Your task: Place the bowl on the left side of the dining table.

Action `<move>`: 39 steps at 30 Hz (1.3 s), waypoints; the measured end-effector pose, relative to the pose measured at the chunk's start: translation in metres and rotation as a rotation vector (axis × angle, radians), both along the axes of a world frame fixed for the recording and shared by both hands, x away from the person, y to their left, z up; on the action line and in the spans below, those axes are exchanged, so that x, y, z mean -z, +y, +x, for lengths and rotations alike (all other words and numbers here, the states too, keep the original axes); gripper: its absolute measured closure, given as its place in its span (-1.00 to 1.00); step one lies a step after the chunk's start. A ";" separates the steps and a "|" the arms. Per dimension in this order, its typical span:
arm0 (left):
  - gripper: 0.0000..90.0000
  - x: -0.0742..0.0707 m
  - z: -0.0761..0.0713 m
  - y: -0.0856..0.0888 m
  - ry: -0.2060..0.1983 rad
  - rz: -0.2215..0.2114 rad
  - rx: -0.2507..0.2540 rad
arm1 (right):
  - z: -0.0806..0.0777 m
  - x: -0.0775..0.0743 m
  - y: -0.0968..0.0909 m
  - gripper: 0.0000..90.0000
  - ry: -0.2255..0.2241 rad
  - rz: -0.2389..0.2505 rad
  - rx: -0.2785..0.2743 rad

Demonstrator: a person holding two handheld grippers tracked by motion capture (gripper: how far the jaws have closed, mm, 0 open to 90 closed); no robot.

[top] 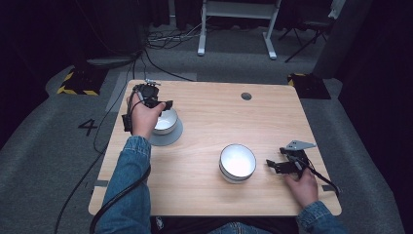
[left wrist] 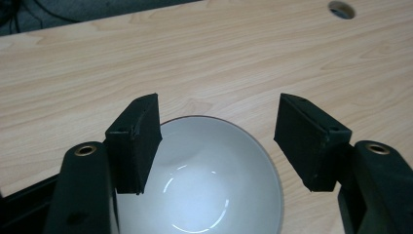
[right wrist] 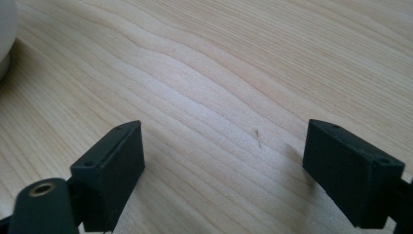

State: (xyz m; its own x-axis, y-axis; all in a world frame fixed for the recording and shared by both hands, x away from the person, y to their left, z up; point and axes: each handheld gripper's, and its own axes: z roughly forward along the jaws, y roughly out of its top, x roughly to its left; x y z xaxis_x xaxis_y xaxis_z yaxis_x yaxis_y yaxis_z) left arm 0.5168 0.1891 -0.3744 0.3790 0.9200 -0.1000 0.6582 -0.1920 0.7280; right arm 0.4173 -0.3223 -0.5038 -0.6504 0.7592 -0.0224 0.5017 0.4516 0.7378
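Nearest the person, the right gripper [top: 272,165] rests low on the desk [top: 272,117] at its near right edge, held by the right hand [top: 303,186], which reaches in from below with a denim cuff at the wrist. Its jaws stand wide apart with nothing between them; the right gripper view [right wrist: 224,165] looks along them at bare wood grain, with a pale curved edge just in the top left corner. This hand seems to be waiting, apart from the work.

Just beside it, toward the middle of the desk, stands a white bowl [top: 237,162] with a dark band, upright and empty, touched by neither gripper.

Farther off, at the far left, the left hand [top: 143,119] holds the left gripper [top: 165,105] over a second white bowl [top: 166,121], which sits on a grey saucer [top: 171,137]. The left forearm stretches forward in a denim sleeve, the wrist bent so the gripper tips down over the rim. In the left gripper view [left wrist: 216,146] the jaws are spread, one over the inside of the bowl [left wrist: 204,180] and the other outside it, straddling the rim without pinching it.

As a judgement, the grasp of the far bowl is about to be made but is not yet closed; lifting it, and whatever placing follows, is all left to do.
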 end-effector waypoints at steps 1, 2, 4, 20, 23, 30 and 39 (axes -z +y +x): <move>-0.25 -0.003 -0.004 -0.002 -0.009 0.009 0.013 | 0.000 0.000 0.000 -0.66 0.000 0.000 0.000; -0.25 -0.007 -0.008 -0.004 -0.019 0.016 0.027 | 0.000 0.000 0.000 -0.66 0.001 0.000 0.000; -0.25 -0.012 -0.015 -0.007 -0.033 0.026 0.049 | 0.000 0.000 0.000 -0.66 0.001 0.000 0.000; -0.24 -0.038 -0.091 -0.038 -0.163 0.089 0.294 | 0.000 0.000 0.000 -0.66 0.001 0.000 0.000; -0.24 -0.035 -0.108 -0.041 -0.161 0.069 0.351 | 0.000 0.000 0.000 -0.66 0.001 0.001 0.000; -0.24 -0.016 -0.129 -0.043 -0.165 0.022 0.434 | 0.000 0.000 0.000 -0.66 0.001 0.001 0.000; -0.25 0.006 -0.142 -0.042 -0.155 -0.025 0.472 | 0.000 0.000 0.000 -0.66 0.001 0.001 0.000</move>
